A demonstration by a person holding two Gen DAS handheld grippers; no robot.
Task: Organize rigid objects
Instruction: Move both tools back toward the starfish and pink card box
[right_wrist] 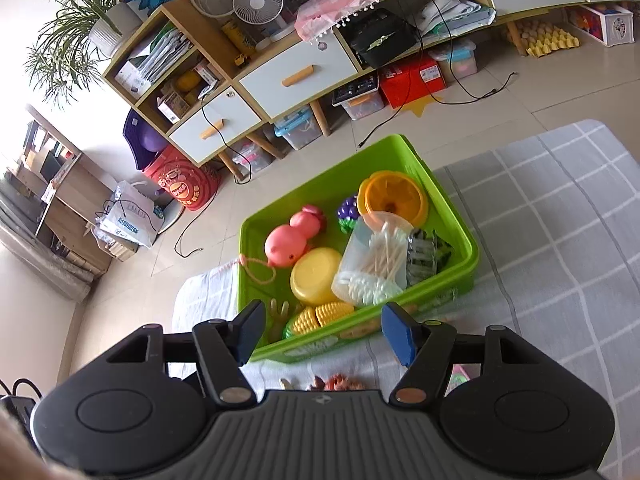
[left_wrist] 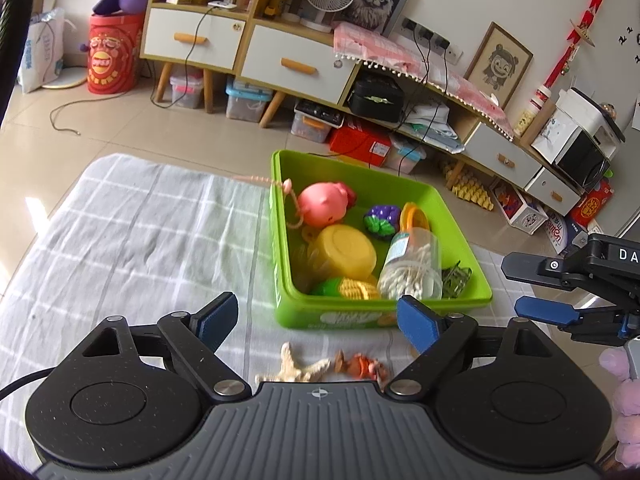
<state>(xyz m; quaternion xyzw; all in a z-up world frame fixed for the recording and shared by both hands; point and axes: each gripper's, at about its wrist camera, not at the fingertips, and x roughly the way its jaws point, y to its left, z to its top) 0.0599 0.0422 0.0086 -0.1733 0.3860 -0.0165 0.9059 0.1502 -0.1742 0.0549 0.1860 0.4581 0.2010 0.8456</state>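
Both grippers hover over the checked grey cloth, and nothing is in either one. The left gripper has its fingers spread wide and empty; the right gripper stands open too, also bare. Just ahead sits the green bin, holding a pink pig toy, a yellow bowl, toy corn, purple grapes and a clear jar of cotton swabs. A starfish and a small orange figure lie on the cloth just in front of the bin.
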